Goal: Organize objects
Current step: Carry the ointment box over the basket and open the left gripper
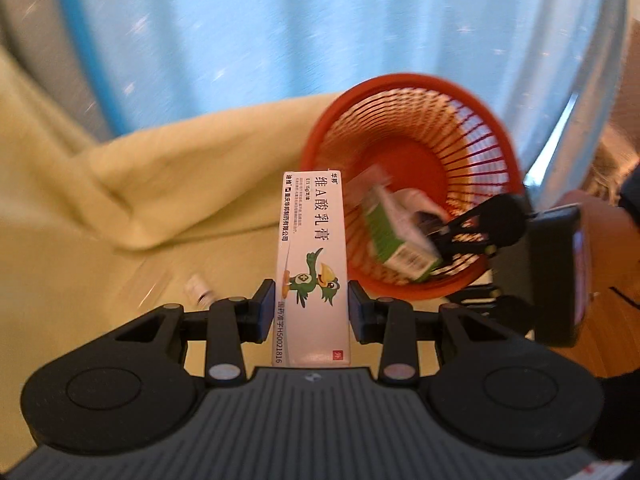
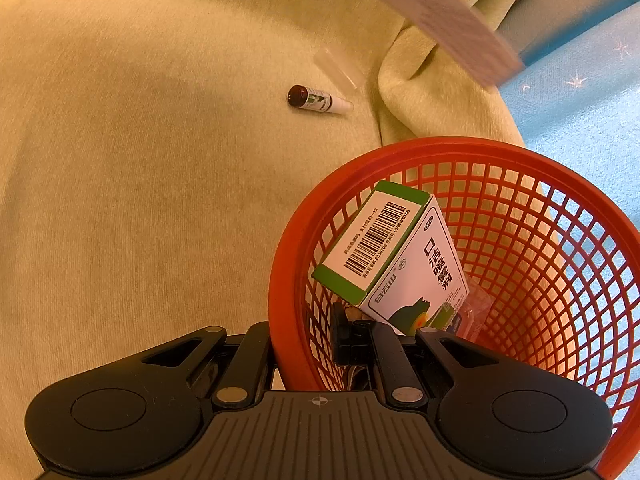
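Note:
My left gripper (image 1: 312, 308) is shut on a long white ointment box (image 1: 312, 256) with a green bird printed on it, held in the air just left of the red mesh basket (image 1: 472, 112). In the right wrist view the same white box (image 2: 444, 20) appears blurred at the top. My right gripper (image 2: 304, 344) is shut on the near rim of the red basket (image 2: 560, 208), one finger outside and one inside. A green-and-white box (image 2: 392, 256) leans inside the basket. A small brown vial (image 2: 318, 100) lies on the yellow blanket (image 2: 140, 180).
The blanket forms a raised fold (image 1: 192, 168) left of the basket. A blue starred cloth (image 1: 280, 28) hangs behind, and blue fabric (image 2: 580, 120) lies right of the basket. A clear plastic wrapper (image 2: 336, 66) sits beyond the vial. Wooden floor (image 1: 616, 320) shows at right.

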The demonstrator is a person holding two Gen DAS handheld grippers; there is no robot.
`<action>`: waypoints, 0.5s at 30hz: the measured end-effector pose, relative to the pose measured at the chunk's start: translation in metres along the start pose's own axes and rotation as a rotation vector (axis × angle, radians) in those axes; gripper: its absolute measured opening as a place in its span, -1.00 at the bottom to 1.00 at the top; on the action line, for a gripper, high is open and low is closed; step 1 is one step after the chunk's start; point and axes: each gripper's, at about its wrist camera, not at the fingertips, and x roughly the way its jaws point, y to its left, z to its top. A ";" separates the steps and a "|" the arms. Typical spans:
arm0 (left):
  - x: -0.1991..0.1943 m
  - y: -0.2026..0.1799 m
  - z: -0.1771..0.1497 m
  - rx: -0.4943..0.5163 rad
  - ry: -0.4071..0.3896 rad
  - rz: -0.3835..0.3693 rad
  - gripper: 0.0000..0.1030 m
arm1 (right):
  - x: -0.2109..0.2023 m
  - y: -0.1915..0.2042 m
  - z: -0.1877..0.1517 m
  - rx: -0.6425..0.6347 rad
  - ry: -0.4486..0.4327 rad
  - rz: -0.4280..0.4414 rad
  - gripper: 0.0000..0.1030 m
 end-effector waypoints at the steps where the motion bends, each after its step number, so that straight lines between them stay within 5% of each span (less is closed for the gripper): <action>1: 0.001 -0.003 0.004 0.016 -0.005 -0.012 -0.38 | 0.000 0.000 0.000 0.000 0.000 0.000 -0.89; 15: 0.037 -0.028 0.054 0.190 -0.026 -0.114 -0.38 | -0.001 -0.002 0.000 -0.003 -0.002 0.005 -0.89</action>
